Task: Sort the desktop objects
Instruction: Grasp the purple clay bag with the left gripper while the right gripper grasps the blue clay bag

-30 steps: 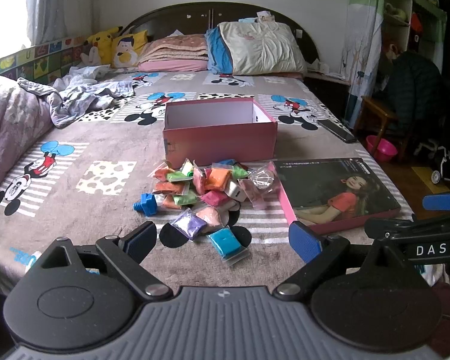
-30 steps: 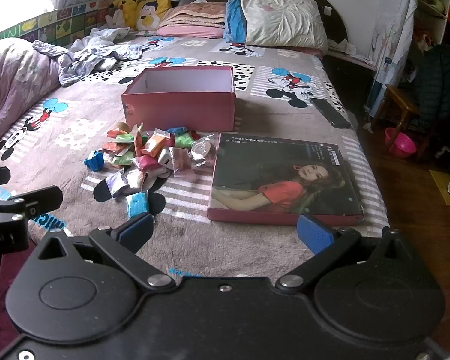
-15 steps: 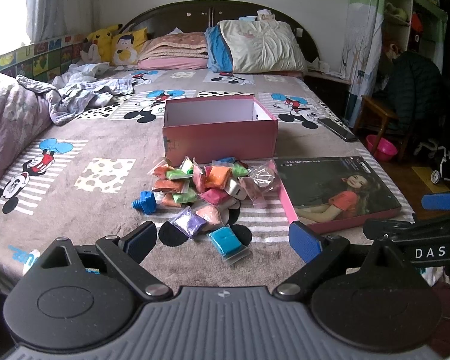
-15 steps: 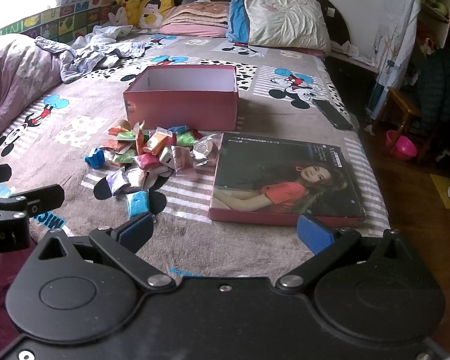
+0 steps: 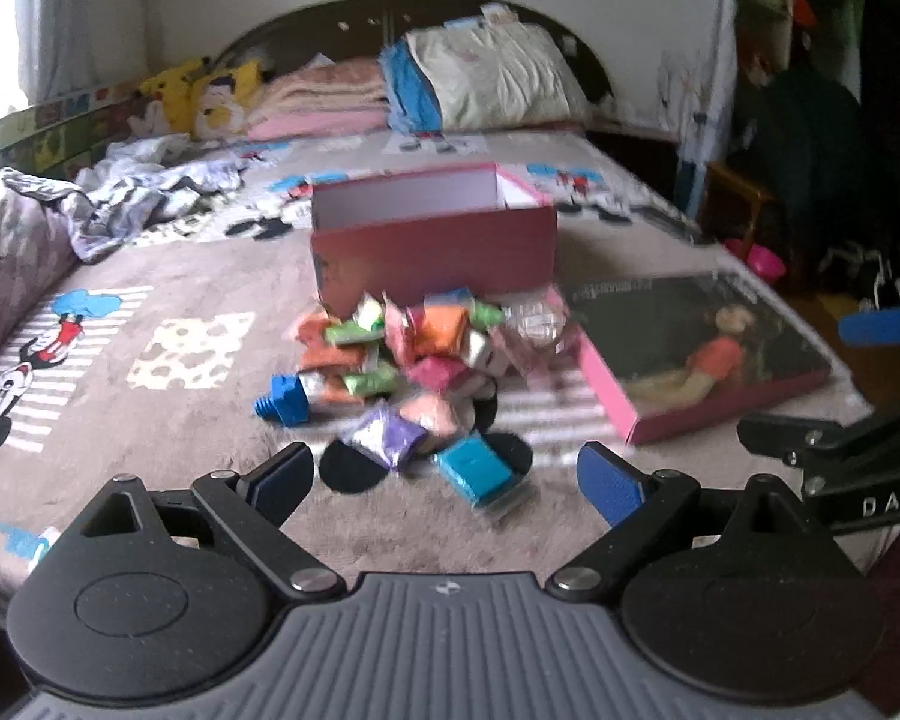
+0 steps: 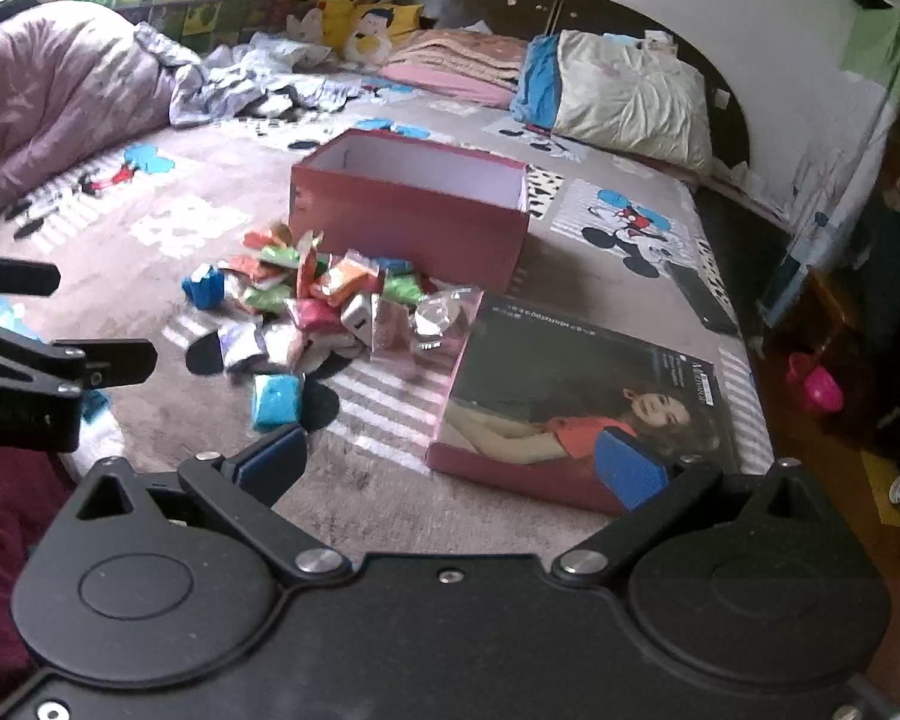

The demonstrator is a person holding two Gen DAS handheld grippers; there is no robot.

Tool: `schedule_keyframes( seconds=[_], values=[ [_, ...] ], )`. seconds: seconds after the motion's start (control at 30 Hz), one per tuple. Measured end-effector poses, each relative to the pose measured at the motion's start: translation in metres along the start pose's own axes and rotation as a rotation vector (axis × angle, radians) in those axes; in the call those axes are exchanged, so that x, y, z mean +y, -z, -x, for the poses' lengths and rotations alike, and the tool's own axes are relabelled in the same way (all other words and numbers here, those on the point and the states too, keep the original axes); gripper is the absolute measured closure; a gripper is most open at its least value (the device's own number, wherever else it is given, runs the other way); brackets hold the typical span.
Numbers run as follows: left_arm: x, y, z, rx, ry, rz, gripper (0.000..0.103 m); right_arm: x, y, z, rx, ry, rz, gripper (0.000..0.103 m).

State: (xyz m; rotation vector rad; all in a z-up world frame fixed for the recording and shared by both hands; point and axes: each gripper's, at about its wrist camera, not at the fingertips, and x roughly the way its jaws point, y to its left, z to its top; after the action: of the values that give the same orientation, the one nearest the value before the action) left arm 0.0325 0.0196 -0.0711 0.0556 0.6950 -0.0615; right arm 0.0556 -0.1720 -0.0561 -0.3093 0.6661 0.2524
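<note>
Bedspread, grey-brown plush with cartoon-mouse print (image 6: 168,252), carries everything you are sorting. Open red cardboard box with white interior (image 6: 414,222) stands at its middle, upright. Flat pink-edged lid printed with a reclining woman (image 6: 576,396) lies just right of the pile. Heap of small coloured clay packets (image 5: 414,354) sits against the box's near wall; one turquoise packet (image 5: 474,471) lies nearest you, beside a purple packet (image 5: 384,438). Your left gripper (image 5: 444,483) hovers spread wide, empty. Your right gripper (image 6: 450,462) likewise gapes, holding nothing.
</note>
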Motion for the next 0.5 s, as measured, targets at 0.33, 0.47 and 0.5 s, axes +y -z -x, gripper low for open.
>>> schedule_keyframes(
  seconds=[0.33, 0.47, 0.5],
  values=[
    [0.027, 0.016, -0.058, 0.092, 0.039, 0.092, 0.008, -0.007, 0.013, -0.052, -0.012, -0.214, -0.11, 0.001],
    [0.038, 0.017, -0.078, 0.068, 0.043, 0.08, 0.008, 0.002, 0.013, -0.071, -0.019, -0.279, -0.105, 0.001],
    [0.041, 0.017, -0.083, 0.062, 0.051, 0.08, 0.008, 0.006, 0.013, -0.075, -0.009, -0.289, -0.09, 0.001]
  ],
)
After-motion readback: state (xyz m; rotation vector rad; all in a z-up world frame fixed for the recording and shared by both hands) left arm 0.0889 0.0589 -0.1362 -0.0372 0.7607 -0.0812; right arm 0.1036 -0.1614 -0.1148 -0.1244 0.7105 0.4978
